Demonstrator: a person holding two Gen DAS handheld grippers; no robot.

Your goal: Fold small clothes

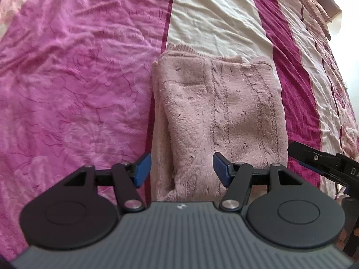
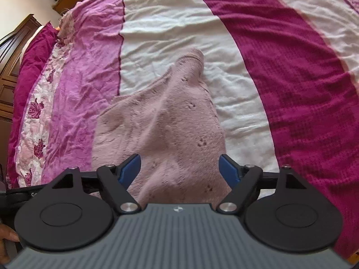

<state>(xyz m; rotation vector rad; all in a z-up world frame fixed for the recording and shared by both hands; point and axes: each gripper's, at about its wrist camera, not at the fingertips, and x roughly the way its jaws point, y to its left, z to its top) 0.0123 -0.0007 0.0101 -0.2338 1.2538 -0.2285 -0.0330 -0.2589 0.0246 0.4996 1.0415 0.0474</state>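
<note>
1. Bedspread (image 1: 74, 85): a crumpled cotton bed cover in lengthwise bands of mottled pink, cream and deep magenta, with a rose-printed strip at one side (image 2: 36, 121). It spreads ahead of both tools and to either side of them.
2. Left tool (image 1: 181, 168): black linkage arms with blue pads (image 1: 142, 170), angled steeply down at the bed. The pads stand spread, with nothing pinched; part of the garment's near end shows through the gap, and whether the pads touch it cannot be told.
3. Garment (image 1: 219, 112): a small dusty-pink fluffy knit piece with cable ribs, folded into a thick oblong. It lies flat on the bedspread directly ahead of the left tool, across the seam between the pink and cream bands, its far end carrying a ribbed hem. In the right wrist view (image 2: 161, 121) it lies straight ahead of the right tool, narrowing to a rumpled point at the far end.
4. Right tool (image 2: 180, 171): same build, blue pads (image 2: 228, 171) set wide apart and gripping nothing, above the garment's near end. From the left wrist view it enters at the right edge (image 1: 318, 163), just beside the garment's right border.
5. Wooden furniture (image 2: 13, 51): dark panelled wood far left of the right tool, beyond the bed's edge.
</note>
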